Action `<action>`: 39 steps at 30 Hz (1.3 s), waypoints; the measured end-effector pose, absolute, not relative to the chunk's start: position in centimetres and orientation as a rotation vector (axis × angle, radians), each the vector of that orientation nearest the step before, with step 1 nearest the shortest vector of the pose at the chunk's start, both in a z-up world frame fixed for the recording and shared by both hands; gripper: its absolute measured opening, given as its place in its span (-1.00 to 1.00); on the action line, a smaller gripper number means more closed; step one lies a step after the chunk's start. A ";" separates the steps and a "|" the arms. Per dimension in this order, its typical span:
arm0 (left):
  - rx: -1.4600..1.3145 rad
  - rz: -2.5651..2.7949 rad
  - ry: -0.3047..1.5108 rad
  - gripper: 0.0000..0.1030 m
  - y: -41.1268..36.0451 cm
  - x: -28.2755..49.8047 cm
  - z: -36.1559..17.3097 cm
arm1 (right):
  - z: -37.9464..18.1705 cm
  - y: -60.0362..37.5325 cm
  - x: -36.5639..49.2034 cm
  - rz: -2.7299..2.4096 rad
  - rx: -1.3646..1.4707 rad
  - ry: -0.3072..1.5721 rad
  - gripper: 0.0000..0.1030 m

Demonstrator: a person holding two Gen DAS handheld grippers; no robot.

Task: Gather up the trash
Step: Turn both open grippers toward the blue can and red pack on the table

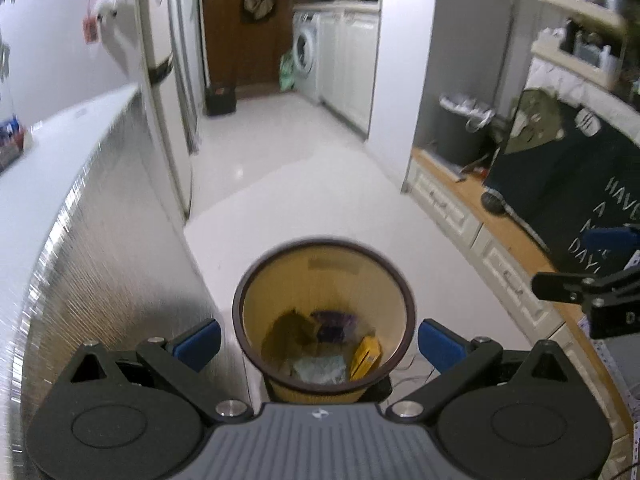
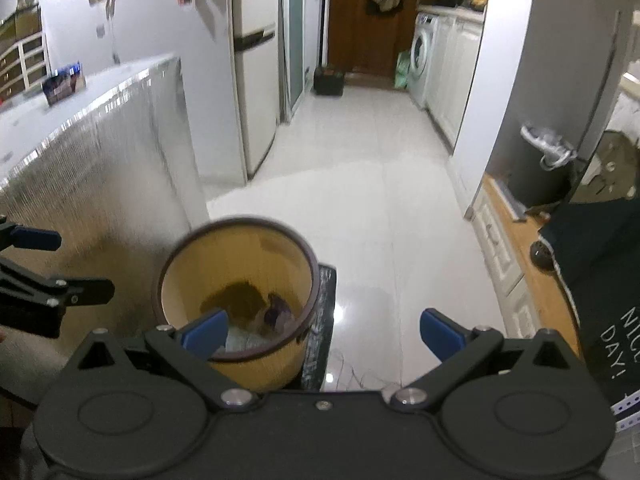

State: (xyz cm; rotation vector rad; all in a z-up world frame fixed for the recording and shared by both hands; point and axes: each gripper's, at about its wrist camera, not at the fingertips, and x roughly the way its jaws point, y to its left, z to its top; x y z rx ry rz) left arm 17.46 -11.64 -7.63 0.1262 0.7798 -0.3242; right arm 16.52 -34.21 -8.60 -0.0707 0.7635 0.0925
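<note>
Two tools up over the bin, and both are spread wide with nothing between their blue pads. From the left wrist view, the left tool sits right above the yellow wastebasket, its dark rim framed almost squarely between the pads. Down inside you can make out trash already lying at the bottom: a yellow carton leaning against the right wall, a pale crumpled wrapper near the front, something purple further back; the rest is too blurred to call. The right tool pokes in from the right edge of that view, well apart from the bin. Switching to the right wrist view, the right tool hangs to the right of the wastebasket, its left pad overlapping the rim in the picture, its right pad over bare white floor tiles. A foil-faced worktop stands just left of the bin, and a washing machine shows down the corridor.
</note>
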 end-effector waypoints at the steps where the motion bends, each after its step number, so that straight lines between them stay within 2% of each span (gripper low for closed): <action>1: 0.130 -0.332 0.760 1.00 -11.6 17.0 -6.9 | -8.0 -34.2 16.1 0.092 -0.067 0.743 1.00; 11: 0.145 -0.345 0.571 1.00 -9.0 14.4 0.2 | -1.7 -32.4 14.3 0.130 -0.023 0.534 1.00; 21: 0.194 -0.285 0.411 1.00 -3.5 14.4 7.1 | 3.6 -27.6 17.0 0.182 -0.024 0.372 1.00; 32: 0.229 -0.163 0.279 1.00 4.3 18.4 13.7 | 8.3 -19.1 22.7 0.324 -0.030 0.296 1.00; 39: 0.195 -0.087 0.243 1.00 10.4 23.9 15.4 | 9.7 -13.0 26.7 0.444 -0.040 0.289 1.00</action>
